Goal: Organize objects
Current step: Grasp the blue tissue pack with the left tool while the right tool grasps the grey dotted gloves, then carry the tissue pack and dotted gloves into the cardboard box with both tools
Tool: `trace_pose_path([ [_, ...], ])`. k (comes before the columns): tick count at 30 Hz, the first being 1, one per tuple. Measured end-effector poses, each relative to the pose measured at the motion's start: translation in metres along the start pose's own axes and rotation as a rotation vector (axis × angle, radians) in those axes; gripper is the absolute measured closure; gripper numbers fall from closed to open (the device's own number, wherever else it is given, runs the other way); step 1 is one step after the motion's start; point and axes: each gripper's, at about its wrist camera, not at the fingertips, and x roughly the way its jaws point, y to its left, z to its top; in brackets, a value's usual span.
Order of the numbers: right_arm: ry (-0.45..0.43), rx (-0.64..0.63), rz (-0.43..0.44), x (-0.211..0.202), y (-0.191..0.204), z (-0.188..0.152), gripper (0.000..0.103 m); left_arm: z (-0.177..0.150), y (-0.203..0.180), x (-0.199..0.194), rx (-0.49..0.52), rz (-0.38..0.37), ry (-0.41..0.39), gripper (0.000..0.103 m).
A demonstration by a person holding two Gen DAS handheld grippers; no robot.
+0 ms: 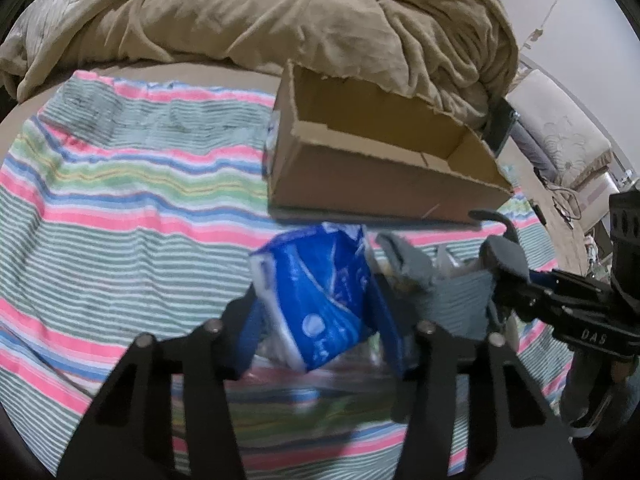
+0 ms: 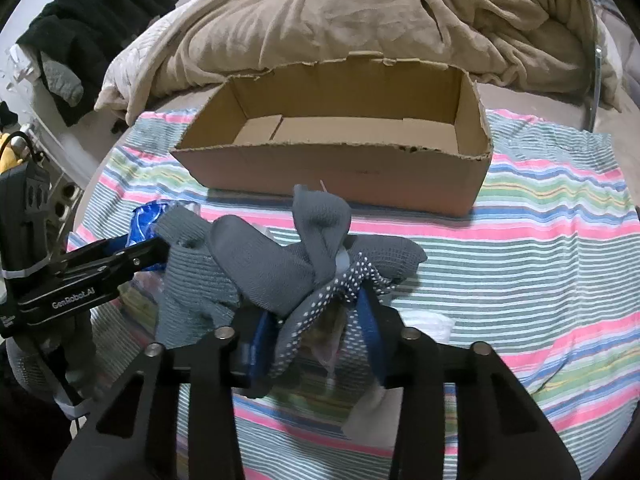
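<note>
Left gripper (image 1: 316,312) clamps a blue tissue pack (image 1: 316,292), blue pads pressing both its sides, pack raised a bit over the striped towel (image 1: 120,184). Right gripper (image 2: 316,332) pinches a bunched grey glove (image 2: 280,264), dotted palm fabric squeezed between its blue pads; glove heap sits just beside the tissue pack, touching it. More clutter lies under both, too blurred to name. Open cardboard box (image 2: 340,176) stands on the towel just behind the items, nothing inside. Rumpled tan blanket (image 2: 320,12) lies behind the box, touching its back wall.
</note>
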Motion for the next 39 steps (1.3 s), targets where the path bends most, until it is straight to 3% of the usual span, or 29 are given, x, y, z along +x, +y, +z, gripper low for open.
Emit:
trace_pose_path([
  [5, -0.029, 0.005, 0.003, -0.012, -0.001, 0.003, 0.073, 0.001, -0.003, -0.007, 0.013, -0.007, -0.019, 0.062],
  [21, -0.123, 0.004, 0.003, -0.053, -0.003, 0.01, 0.073, 0.003, -0.01, -0.032, 0.037, 0.003, -0.097, 0.088],
  [39, -0.181, -0.025, 0.003, -0.075, -0.006, 0.022, 0.073, 0.023, -0.03, -0.065, 0.064, 0.0, -0.171, 0.091],
])
